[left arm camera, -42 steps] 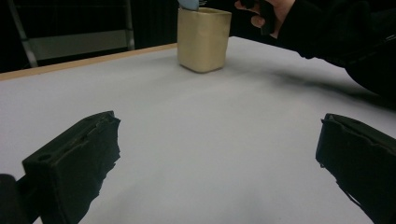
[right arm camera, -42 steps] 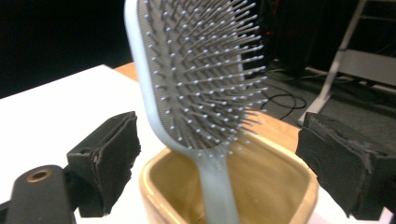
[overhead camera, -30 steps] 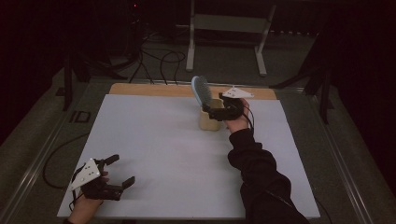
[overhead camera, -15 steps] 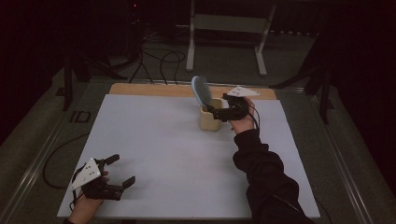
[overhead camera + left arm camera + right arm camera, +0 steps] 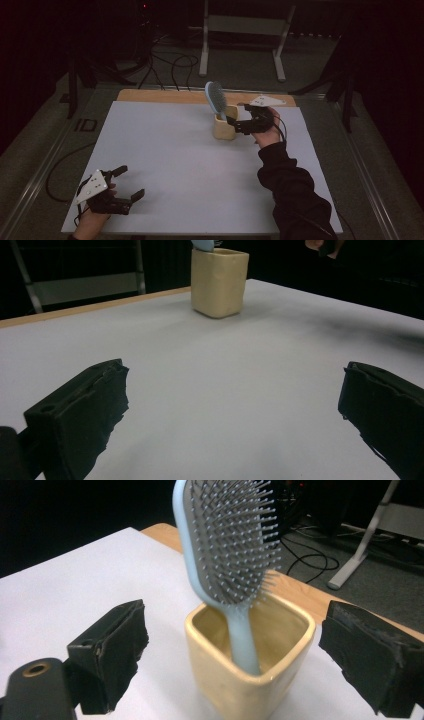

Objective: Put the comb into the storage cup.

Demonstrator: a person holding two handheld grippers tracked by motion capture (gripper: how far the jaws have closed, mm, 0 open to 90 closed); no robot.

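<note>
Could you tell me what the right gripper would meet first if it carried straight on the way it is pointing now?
Most likely the yellow cup, which sits right ahead between the open jaws of the right gripper. The hairbrush standing in it, handle down, rises just behind the near rim.

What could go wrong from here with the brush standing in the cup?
1. The hairbrush stands handle-down in the cup, head high above the rim and leaning on one side. A knock from the right gripper, whose open jaws flank the cup, could tip both over.
2. The cup stands toward the far end of the table; a push could slide it farther that way.
3. The left gripper rests open and far off, so likely cannot steady anything.
</note>
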